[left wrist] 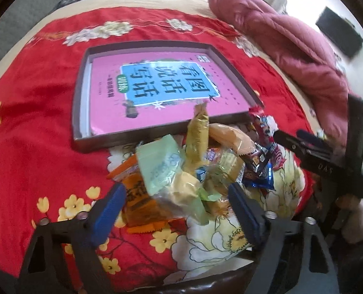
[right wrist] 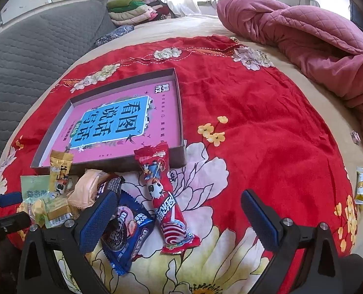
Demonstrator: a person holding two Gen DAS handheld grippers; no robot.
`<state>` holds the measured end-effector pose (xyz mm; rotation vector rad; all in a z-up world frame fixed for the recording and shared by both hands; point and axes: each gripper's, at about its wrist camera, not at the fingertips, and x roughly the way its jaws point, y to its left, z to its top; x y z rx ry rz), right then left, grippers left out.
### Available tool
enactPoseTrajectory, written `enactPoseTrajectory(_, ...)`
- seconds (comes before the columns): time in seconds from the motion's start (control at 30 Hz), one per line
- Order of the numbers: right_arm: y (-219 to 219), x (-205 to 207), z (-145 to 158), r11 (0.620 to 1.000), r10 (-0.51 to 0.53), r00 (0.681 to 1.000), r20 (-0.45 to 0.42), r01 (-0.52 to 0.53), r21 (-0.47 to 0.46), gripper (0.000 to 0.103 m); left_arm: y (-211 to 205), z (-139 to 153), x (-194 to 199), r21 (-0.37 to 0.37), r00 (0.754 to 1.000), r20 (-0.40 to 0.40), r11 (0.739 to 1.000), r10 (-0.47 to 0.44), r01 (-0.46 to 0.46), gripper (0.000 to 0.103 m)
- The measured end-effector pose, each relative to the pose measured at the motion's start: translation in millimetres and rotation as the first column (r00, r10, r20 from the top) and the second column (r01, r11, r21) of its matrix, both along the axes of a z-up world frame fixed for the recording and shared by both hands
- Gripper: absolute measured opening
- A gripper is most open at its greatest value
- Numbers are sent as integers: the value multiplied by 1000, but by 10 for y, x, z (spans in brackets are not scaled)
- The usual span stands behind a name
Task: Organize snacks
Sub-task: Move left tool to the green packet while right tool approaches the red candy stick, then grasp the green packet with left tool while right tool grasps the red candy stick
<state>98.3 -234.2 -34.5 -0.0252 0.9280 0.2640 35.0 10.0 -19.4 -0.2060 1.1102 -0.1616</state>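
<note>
While my left gripper (left wrist: 176, 203) has its jaws spread astride the heaped snack packets (left wrist: 181, 171), not pinching, they could clamp several slick, crinkly foil wrappers together. My right gripper (right wrist: 179, 220), jaws spread and empty, straddles a blue cookie packet (right wrist: 125, 235) and red packet (right wrist: 171, 220) on the soft bed's red floral cloth (right wrist: 267, 112), before the shallow rigid box (right wrist: 181, 112).

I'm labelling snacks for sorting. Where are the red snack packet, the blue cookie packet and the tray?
red snack packet (right wrist: 166, 210): right wrist view, middle of the wrapper.
blue cookie packet (right wrist: 127, 230): right wrist view, centre of its front.
tray (right wrist: 181, 112): right wrist view, its right wall.
</note>
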Motion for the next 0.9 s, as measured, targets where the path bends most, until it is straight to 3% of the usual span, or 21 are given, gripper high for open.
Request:
enactPoseTrajectory(0.27,-10,78,-74,1000,13,999,-36,-13,-5,102,-208,-36,73,161,992,15,979,-126,122,57)
enactPoseTrajectory(0.43,9,161,-151,999,17,998,-63,-18,-29,101,-225,-65,130,188,988,12,971,-154,149,54)
enactPoseTrajectory(0.57,100,202,-199,997,58,996,-64,-61,-51,89,-203,-73,163,174,985,11,971,-171,166,51)
enactPoseTrajectory(0.63,153,234,-251,995,85,993,-82,-89,-51,76,-211,-76,169,170,983,12,969,-182,178,51)
enactPoseTrajectory(0.7,190,261,-302,993,106,989,-102,-111,-50,57,-210,-82,179,161,981,10,968,-194,190,50)
enactPoseTrajectory(0.9,309,285,-349,983,158,983,-89,-165,-76,33,-219,-87,209,142,975,10,965,-223,220,44)
